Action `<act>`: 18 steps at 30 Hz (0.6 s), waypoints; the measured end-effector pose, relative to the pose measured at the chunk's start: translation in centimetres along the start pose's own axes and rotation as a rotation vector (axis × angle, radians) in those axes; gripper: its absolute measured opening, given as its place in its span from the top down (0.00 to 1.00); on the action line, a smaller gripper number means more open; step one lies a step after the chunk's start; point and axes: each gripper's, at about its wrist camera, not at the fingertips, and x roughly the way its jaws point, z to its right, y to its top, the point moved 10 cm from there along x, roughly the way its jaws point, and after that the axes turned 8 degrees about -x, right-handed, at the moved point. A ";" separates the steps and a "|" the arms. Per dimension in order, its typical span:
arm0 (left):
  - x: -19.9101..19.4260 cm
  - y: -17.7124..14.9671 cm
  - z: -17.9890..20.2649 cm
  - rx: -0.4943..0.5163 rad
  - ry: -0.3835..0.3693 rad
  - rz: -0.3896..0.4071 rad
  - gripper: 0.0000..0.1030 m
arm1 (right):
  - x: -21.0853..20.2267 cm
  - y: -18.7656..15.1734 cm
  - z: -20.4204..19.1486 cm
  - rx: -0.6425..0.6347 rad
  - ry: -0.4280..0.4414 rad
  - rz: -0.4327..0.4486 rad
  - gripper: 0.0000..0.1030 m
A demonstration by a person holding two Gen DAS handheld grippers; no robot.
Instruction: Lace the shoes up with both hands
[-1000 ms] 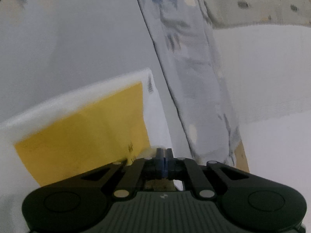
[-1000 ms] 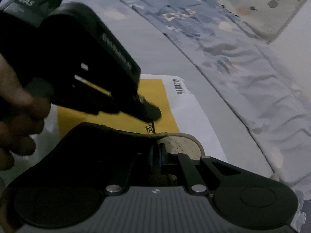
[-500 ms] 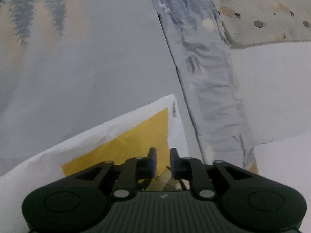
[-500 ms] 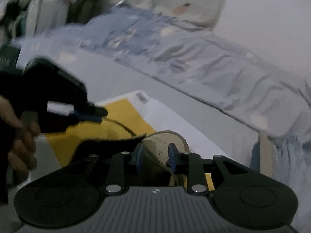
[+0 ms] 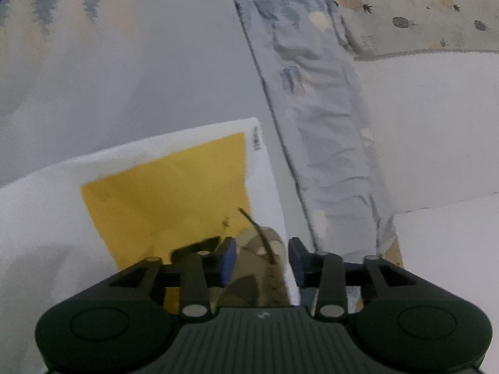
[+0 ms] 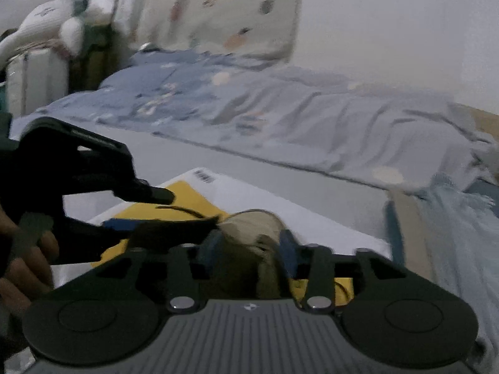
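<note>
One shoe [image 5: 262,249], beige and perforated, low in the centre of both wrist views, resting on a white sheet with a yellow panel [image 5: 168,199] spread over the bed [image 5: 156,78]; probably put there to keep the bedding clean and give a flat, bright ground for the thin lace. Dark lace end [image 5: 249,218] arching up free from the shoe over the yellow panel, gripped by nothing.

Left gripper [image 5: 261,257] straddling the toe end, jaws opening, about half apart, shoe between them but pads clear of it. Right gripper [image 6: 248,246] likewise set over the shoe, jaws opening to roughly half, blue pads either side of the beige upper without pressing. Seen from the right wrist, left gripper [image 6: 146,208] at mid left, held by a hand [image 6: 25,261] at the lower left edge, its tips just above the lace. Judged as a release, both tools letting go to regrip the lace for the next eyelet.

No container in sight; nothing holding anything beyond the sheet carrying the shoe. Rumpled blue patterned quilt [image 6: 280,118] across the upper frame, patterned hanging [image 6: 234,12] and white wall [image 6: 405,31] behind.
</note>
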 end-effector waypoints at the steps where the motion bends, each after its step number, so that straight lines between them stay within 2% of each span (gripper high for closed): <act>1: 0.1 -0.2 0.3 0.005 -0.011 -0.001 0.57 | -0.3 -0.2 0.3 0.012 -0.014 0.007 0.54; 4: 1.0 -0.4 0.7 0.071 0.000 -0.005 0.57 | -1.1 -0.7 0.7 0.031 -0.025 0.014 0.54; 9: 1.8 -0.8 0.0 0.078 0.024 -0.038 0.57 | -1.1 -1.1 1.0 0.037 -0.019 0.001 0.54; 18: 2.5 -0.8 0.2 0.062 0.011 -0.051 0.59 | -0.1 -1.4 1.1 0.042 -0.015 -0.026 0.54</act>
